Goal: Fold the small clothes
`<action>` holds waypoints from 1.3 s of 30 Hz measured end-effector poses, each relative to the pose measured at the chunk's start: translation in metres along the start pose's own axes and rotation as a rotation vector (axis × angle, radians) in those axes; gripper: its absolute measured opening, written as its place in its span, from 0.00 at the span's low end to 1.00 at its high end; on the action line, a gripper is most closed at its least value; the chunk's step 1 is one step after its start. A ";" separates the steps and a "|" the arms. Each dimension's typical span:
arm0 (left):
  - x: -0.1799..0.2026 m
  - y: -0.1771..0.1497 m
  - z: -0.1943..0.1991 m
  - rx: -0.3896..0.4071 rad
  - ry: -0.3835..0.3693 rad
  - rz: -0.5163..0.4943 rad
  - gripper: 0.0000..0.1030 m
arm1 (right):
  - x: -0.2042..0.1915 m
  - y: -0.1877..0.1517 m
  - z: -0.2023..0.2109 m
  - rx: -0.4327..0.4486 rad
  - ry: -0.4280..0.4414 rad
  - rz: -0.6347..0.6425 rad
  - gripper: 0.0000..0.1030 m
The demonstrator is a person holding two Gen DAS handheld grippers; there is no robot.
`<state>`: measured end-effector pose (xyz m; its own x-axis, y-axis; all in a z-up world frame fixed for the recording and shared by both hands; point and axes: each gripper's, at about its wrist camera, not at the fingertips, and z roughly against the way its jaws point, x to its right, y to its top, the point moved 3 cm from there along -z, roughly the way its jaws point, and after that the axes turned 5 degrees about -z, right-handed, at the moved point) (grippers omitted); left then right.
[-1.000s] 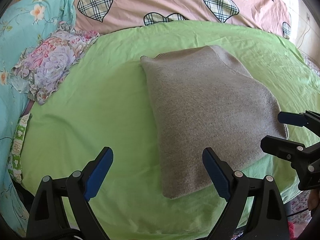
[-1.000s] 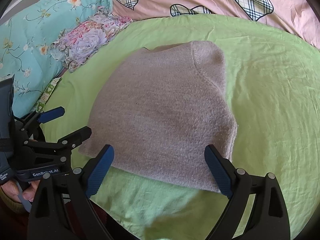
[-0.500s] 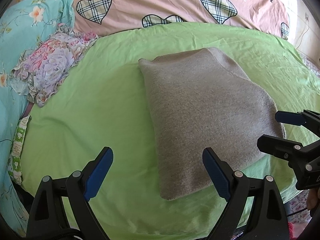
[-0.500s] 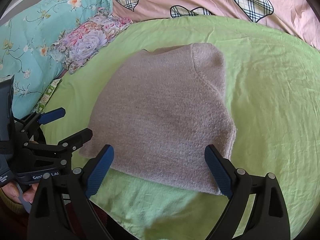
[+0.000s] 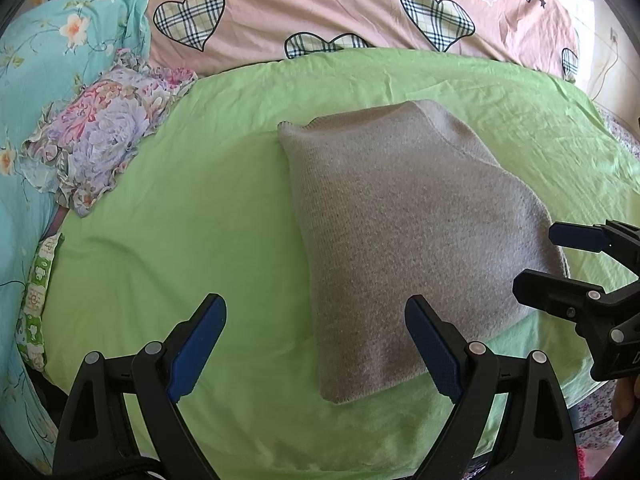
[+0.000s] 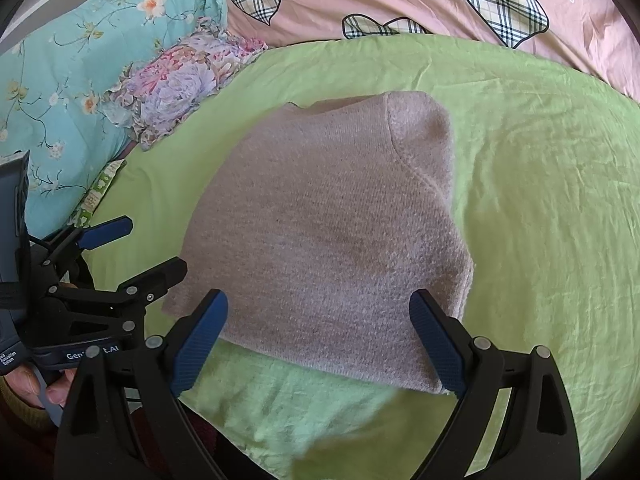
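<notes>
Sweater (image 5: 404, 236) folded on green sheet (image 5: 192, 232), both tools gaping above.

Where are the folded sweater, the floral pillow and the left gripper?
folded sweater (image 6: 336, 232), right wrist view, middle of knit top.
floral pillow (image 5: 100, 136), left wrist view, flower print centre.
left gripper (image 6: 154, 246), right wrist view, between its fingertips.

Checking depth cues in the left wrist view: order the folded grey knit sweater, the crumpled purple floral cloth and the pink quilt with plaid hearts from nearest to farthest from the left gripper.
From the left gripper:
1. Folded grey knit sweater, just ahead, to the right.
2. Crumpled purple floral cloth, farther back on the left.
3. Pink quilt with plaid hearts, across the back.
</notes>
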<state>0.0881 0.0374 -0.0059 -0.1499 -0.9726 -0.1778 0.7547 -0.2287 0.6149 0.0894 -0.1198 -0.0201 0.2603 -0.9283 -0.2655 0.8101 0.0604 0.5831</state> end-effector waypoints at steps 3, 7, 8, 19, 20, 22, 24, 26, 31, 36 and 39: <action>-0.001 0.000 0.001 0.002 -0.001 0.003 0.89 | 0.001 0.001 0.001 0.004 0.001 0.000 0.90; -0.001 0.001 0.002 0.003 0.000 0.003 0.89 | 0.000 0.003 0.002 0.007 0.002 0.000 0.90; -0.001 0.001 0.002 0.003 0.000 0.003 0.89 | 0.001 0.003 0.002 0.007 0.003 0.001 0.90; -0.002 0.003 0.005 0.009 0.002 0.008 0.89 | 0.000 0.006 0.004 0.012 0.007 0.005 0.90; -0.002 0.004 0.005 0.009 0.002 0.009 0.89 | 0.000 0.006 0.004 0.012 0.006 0.006 0.90; -0.002 0.003 0.005 0.010 0.003 0.009 0.89 | 0.000 0.006 0.004 0.012 0.006 0.006 0.90; -0.002 0.004 0.006 0.011 0.003 0.011 0.89 | 0.000 0.006 0.005 0.013 0.007 0.005 0.90; -0.002 0.005 0.006 0.010 0.004 0.010 0.89 | 0.000 0.007 0.005 0.013 0.008 0.007 0.90; -0.002 0.005 0.007 0.011 0.003 0.013 0.89 | 0.000 0.008 0.005 0.013 0.009 0.007 0.90; -0.002 0.007 0.007 0.011 0.003 0.011 0.89 | 0.000 0.011 0.006 0.017 0.010 0.009 0.90; 0.000 0.007 0.007 0.013 0.004 0.012 0.89 | -0.001 0.011 0.007 0.020 0.010 0.009 0.90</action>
<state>0.0890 0.0357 0.0044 -0.1384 -0.9751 -0.1731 0.7483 -0.2175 0.6267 0.0948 -0.1206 -0.0079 0.2728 -0.9241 -0.2676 0.7969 0.0612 0.6010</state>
